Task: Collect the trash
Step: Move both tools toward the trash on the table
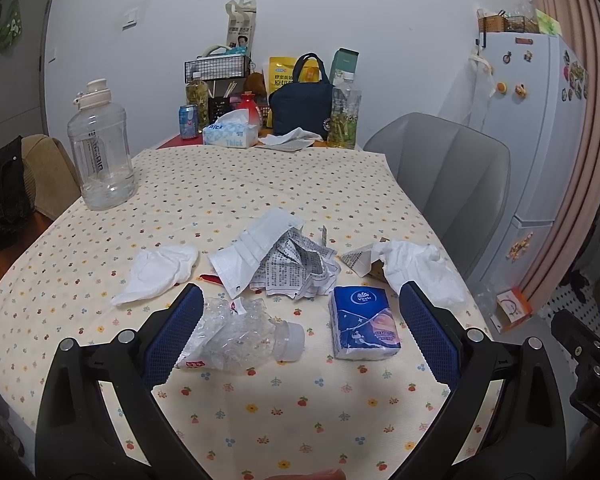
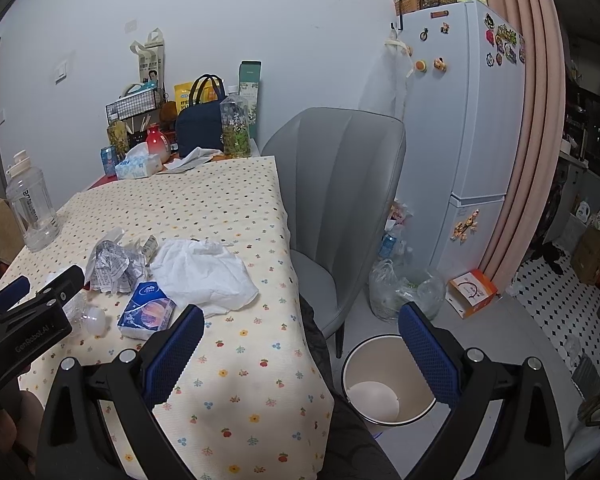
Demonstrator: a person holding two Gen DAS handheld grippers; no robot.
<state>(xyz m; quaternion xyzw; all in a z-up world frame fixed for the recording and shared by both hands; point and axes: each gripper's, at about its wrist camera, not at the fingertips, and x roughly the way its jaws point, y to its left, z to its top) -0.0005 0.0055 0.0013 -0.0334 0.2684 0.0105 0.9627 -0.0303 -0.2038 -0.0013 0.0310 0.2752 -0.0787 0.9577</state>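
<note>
My left gripper [image 1: 300,300] hangs open over the table. Between its fingers lie a crushed clear plastic bottle [image 1: 240,334] and a blue tissue pack [image 1: 364,328]. Beyond them sit a crumpled printed paper [image 1: 284,264], a white tissue [image 1: 160,272] at the left and a bigger white tissue [image 1: 420,268] at the right. My right gripper [image 2: 300,316] is open too, held off the table's right edge above a white waste bin [image 2: 388,380] on the floor. From the right wrist view the big tissue [image 2: 204,272], the tissue pack [image 2: 146,312] and the printed paper [image 2: 114,266] show, with the left gripper's body at the far left.
A large clear water jug [image 1: 100,148] stands at the table's left. Bottles, a can, a tissue box [image 1: 230,132] and a dark bag [image 1: 300,100] crowd the far end. A grey chair [image 2: 340,184] stands beside the table, with plastic bags [image 2: 400,284] and a fridge [image 2: 472,120] behind.
</note>
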